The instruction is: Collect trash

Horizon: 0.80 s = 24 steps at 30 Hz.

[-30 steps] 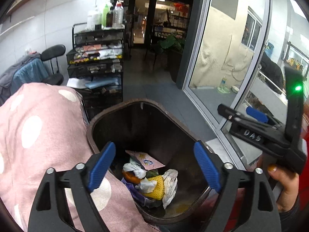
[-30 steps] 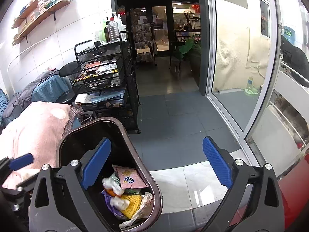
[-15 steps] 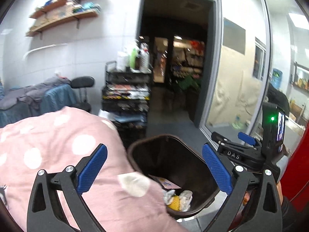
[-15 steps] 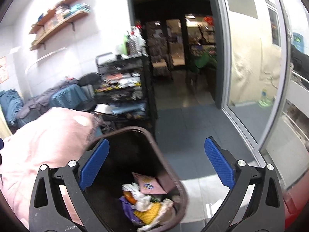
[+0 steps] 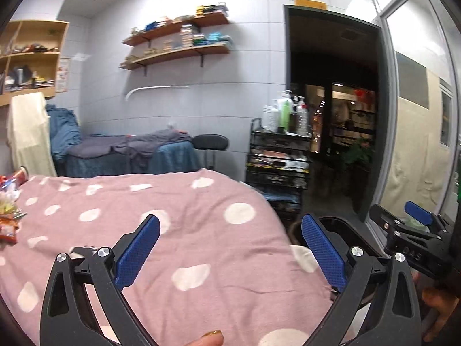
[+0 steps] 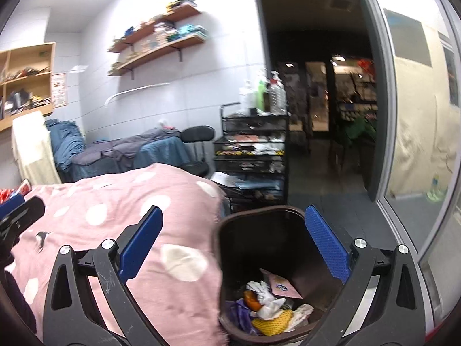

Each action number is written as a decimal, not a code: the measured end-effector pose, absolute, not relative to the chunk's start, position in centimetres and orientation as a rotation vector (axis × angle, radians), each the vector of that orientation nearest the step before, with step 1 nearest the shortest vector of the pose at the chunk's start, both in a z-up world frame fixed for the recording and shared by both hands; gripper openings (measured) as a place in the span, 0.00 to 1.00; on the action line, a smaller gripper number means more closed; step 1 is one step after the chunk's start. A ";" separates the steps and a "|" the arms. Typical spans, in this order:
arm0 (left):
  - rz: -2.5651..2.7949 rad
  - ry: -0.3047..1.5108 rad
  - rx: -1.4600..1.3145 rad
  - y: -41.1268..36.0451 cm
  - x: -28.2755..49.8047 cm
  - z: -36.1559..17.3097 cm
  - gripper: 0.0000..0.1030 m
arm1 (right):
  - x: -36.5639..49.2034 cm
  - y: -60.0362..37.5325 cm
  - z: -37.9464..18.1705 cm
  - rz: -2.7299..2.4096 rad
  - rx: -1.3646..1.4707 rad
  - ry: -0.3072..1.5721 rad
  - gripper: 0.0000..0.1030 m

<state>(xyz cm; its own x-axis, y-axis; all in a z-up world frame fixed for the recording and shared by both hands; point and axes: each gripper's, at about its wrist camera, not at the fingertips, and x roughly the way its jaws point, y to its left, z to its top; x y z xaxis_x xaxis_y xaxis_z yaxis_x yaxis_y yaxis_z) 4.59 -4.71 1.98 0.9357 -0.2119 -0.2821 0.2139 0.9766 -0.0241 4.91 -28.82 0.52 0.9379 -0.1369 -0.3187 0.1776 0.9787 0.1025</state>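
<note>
The pink spotted cover [image 5: 201,230] is looked across at close range from the left wrist, the brown bin [image 6: 259,248] is looked into from the right, and the cover, wall shelves [image 5: 178,40] and black cart [image 6: 253,155] are shared.

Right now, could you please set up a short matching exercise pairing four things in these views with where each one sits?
Things:
1. yellow foam net
2. snack wrappers
3. spray bottles
4. folded items

Places:
A. on the wall shelves
B. on top of the black wire cart
C. inside the brown bin
D. on the pink dotted cover, at its far left edge

Pairs: 1-C, 2-D, 3-B, 4-A
</note>
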 end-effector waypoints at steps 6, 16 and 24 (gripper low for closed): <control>-0.158 0.286 -0.038 -2.1 3.3 1.8 0.95 | 3.8 -25.9 0.7 -0.112 0.125 0.301 0.95; -0.107 0.292 -0.084 0.3 2.0 1.3 0.95 | 2.1 -23.0 0.9 -0.028 0.122 0.258 0.95; -0.099 0.276 -0.080 0.3 1.4 1.4 0.95 | 1.5 -22.8 1.3 -0.004 0.135 0.266 0.95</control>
